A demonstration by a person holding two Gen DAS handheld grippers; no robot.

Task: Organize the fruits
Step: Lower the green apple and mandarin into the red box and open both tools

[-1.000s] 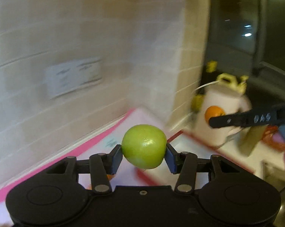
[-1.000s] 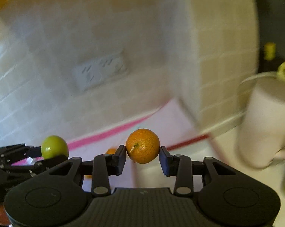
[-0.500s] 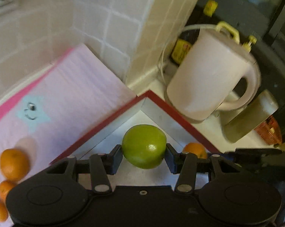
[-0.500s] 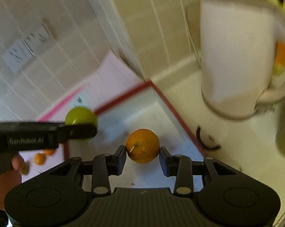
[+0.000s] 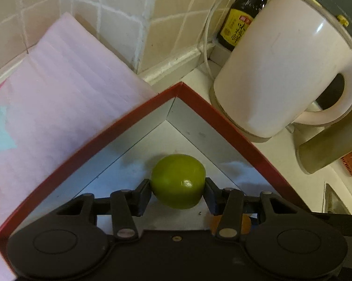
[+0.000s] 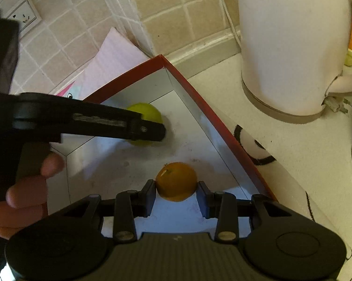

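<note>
Open box floor [image 5: 133, 161]; kettle [image 5: 276, 75] just beside rim.

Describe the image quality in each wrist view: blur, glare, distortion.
Left wrist view: sharp; a small glare spot on the green fruit, fisheye bending the red box rim, dark corners. Right wrist view: the left gripper crossing the frame is motion-blurred, the orange is sharp, the white kettle bulges.

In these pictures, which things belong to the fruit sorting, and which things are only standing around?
Belong to the job:
- green fruit, in the left gripper
- orange fruit, between the fingers of the right gripper
- red-rimmed box under both

Only standing around:
- white kettle
- dark sauce bottle
- pink mat
- wall socket
</note>
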